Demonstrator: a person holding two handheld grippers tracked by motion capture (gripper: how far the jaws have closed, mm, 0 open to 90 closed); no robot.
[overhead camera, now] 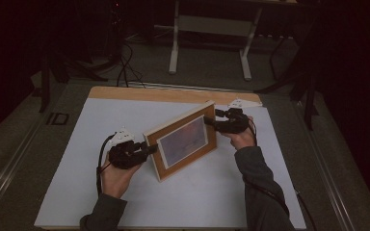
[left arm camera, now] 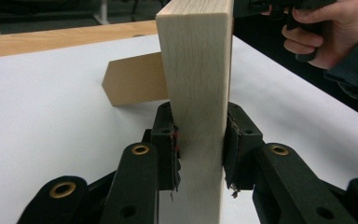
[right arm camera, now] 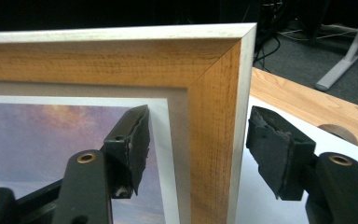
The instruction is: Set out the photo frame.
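A wooden picture frame (overhead camera: 188,139) with a sunset photo stands upright on the white sheet (overhead camera: 125,202). My left gripper (overhead camera: 150,149) is at its lower left edge. In the left gripper view its pads press both faces of the frame's pale side edge (left arm camera: 196,70), so this gripper (left arm camera: 199,149) is shut on it. The frame's brown back stand (left arm camera: 135,84) rests on the sheet behind. My right gripper (overhead camera: 211,121) is at the frame's upper right corner. Its jaws straddle the frame's side rail (right arm camera: 209,121) with a gap on each side, so this gripper (right arm camera: 200,149) is open.
The sheet covers a wooden table whose bare far edge (overhead camera: 173,94) shows at the back. Beyond it, white desk legs (overhead camera: 174,48) and cables (overhead camera: 125,67) stand on the dark floor. The hand holding the right gripper (left arm camera: 326,32) shows past the frame.
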